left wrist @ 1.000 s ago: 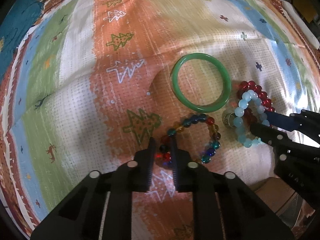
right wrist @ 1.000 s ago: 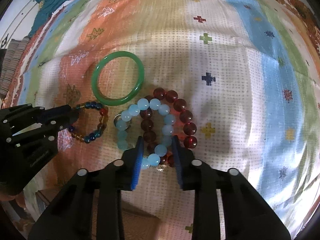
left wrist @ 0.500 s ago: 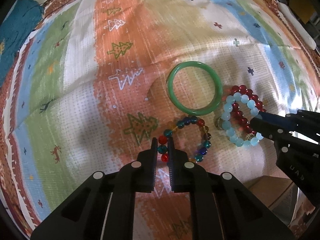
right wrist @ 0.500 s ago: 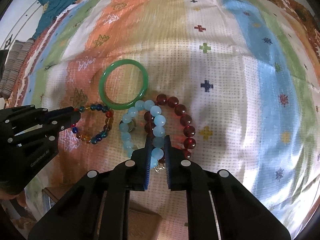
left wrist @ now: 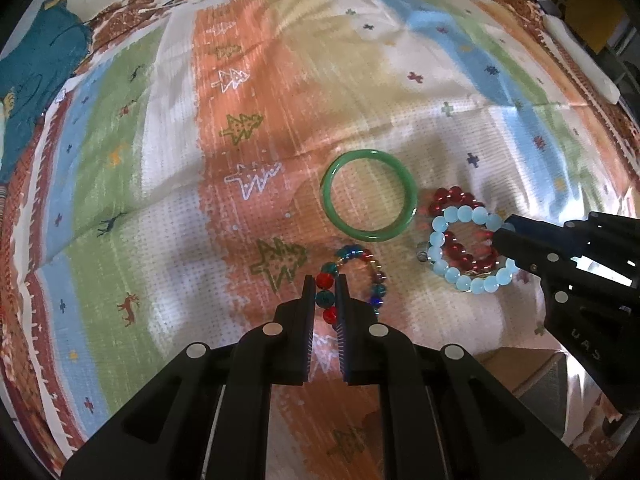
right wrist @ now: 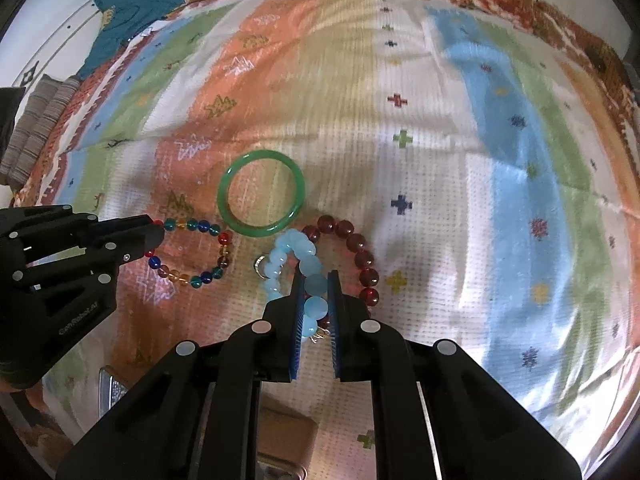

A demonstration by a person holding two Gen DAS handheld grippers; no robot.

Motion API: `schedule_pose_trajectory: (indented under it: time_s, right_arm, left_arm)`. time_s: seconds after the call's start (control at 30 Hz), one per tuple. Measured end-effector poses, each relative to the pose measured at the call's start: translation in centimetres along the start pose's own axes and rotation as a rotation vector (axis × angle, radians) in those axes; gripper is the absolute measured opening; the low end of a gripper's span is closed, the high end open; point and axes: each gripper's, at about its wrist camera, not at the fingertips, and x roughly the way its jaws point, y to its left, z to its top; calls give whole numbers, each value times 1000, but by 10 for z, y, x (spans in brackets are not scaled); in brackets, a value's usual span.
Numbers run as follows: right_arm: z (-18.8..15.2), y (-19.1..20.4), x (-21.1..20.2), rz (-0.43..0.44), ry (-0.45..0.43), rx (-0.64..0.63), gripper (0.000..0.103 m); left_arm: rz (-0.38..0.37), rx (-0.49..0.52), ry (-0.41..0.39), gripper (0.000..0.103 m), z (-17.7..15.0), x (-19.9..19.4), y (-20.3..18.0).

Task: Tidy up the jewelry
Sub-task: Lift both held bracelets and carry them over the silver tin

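Multicoloured bead bracelet, loop stretched away from the left hand-held gripper clamping it; pale blue bead bracelet, clamped in right hand-held gripper.

Right tool clamped pale blue bracelet; both bracelets lifting
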Motion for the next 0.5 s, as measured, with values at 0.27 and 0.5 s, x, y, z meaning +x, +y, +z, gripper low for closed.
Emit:
schedule_pose_trajectory:
  time_s: [0.27,0.5]
  right_arm:
    - [-1,-1,-17,-22,-40,-5,12]
    - [-3,0,-31,-29,-77,-17,12]
  left_arm:
    - [-9,-6,-26,9,1,-11,2]
    - [-27,-11,-53,9,-5,-27,0]
